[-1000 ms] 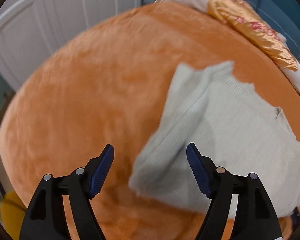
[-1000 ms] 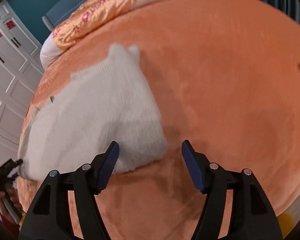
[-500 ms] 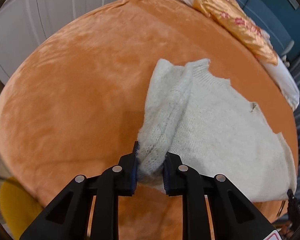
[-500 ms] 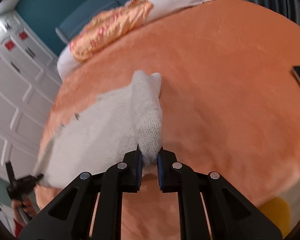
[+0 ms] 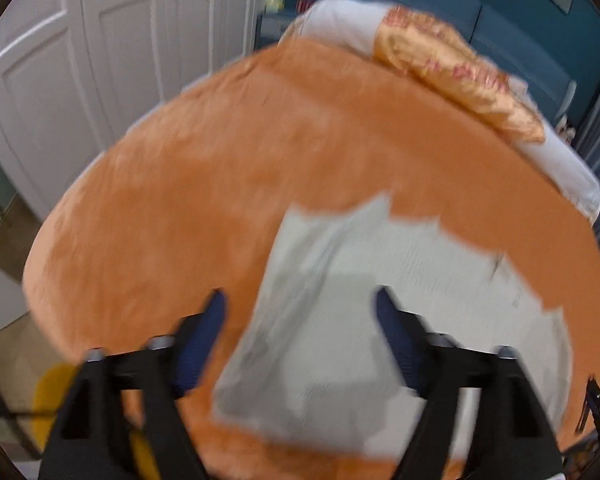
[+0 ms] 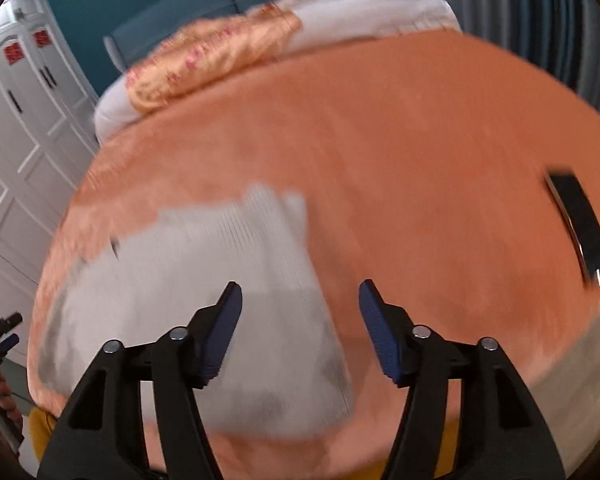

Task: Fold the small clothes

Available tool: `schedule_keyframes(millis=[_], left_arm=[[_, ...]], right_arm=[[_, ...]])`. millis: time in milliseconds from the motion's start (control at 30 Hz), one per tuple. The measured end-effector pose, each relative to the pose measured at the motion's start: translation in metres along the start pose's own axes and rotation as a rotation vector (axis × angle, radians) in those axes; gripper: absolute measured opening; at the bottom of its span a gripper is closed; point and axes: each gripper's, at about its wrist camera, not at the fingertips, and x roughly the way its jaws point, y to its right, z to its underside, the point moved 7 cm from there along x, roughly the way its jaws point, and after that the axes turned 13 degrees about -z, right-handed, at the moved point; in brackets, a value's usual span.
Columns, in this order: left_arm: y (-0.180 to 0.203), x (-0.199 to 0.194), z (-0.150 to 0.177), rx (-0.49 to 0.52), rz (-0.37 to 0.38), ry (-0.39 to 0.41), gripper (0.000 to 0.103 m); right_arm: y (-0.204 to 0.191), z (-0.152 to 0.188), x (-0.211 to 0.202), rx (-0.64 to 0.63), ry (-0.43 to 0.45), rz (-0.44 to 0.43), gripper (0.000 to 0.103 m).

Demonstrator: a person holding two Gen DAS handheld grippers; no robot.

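A small white knitted sweater (image 5: 380,300) lies flat on a bed (image 5: 204,184) that has a soft, fuzzy orange blanket on top. The sweater looks woolly, with thin ribbed lines in the knit. Its side parts are folded in over the middle, so it makes a long, boxy shape with bumpy corners at the far end. The pictures are blurry, so the small stitches are hard to see.

The left gripper (image 5: 300,320) hangs over the near left part of the sweater. Its jaws have just been opening and now stand wide apart, with nothing pinched between them. The sweater is under it, not in it. The right gripper (image 6: 300,312) hangs over the near right edge of the sweater (image 6: 220,300). Its jaws have just been opening too, and they hold nothing. Both grippers have black arms with dark blue rubbery pads (image 6: 220,332).

At the far end of the bed sits a puffy white pillow (image 5: 340,20) with a shiny gold cloth (image 5: 452,68) with red flowers over it. A flat black phone (image 6: 580,228) lies on the blanket to the right. White panelled doors (image 5: 80,60) stand beside the bed.
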Motion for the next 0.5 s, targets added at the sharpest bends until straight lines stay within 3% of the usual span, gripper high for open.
schedule_keyframes(millis=[100, 200, 233, 267, 300, 333, 367, 500], left_arm=[[0.030, 0.042, -0.018, 0.038, 0.001, -0.052, 0.079], [0.053, 0.089, -0.020, 0.086, 0.001, -0.119, 0.079], [0.057, 0.103, -0.017, 0.106, -0.015, -0.142, 0.072], [0.061, 0.116, -0.015, 0.117, -0.010, -0.166, 0.047], [0.065, 0.126, -0.014, 0.123, 0.000, -0.195, 0.028], [0.065, 0.133, -0.011, 0.120, 0.016, -0.234, 0.008], [0.062, 0.130, -0.015, 0.089, 0.041, -0.231, 0.005], [0.041, 0.083, -0.042, -0.015, 0.123, -0.122, 0.005]], right_arm=[[-0.005, -0.028, 0.040, -0.038, -0.004, 0.005, 0.064], [-0.001, -0.032, 0.085, -0.052, -0.077, 0.027, 0.064], [0.002, -0.029, 0.103, -0.056, -0.109, 0.044, 0.064], [0.004, -0.028, 0.113, -0.059, -0.131, 0.050, 0.057], [0.004, -0.026, 0.123, -0.063, -0.165, 0.053, 0.027], [0.004, -0.025, 0.128, -0.062, -0.194, 0.049, 0.010], [-0.002, -0.029, 0.125, -0.066, -0.184, 0.027, 0.008], [-0.046, -0.064, 0.058, -0.115, 0.038, -0.146, 0.006]])
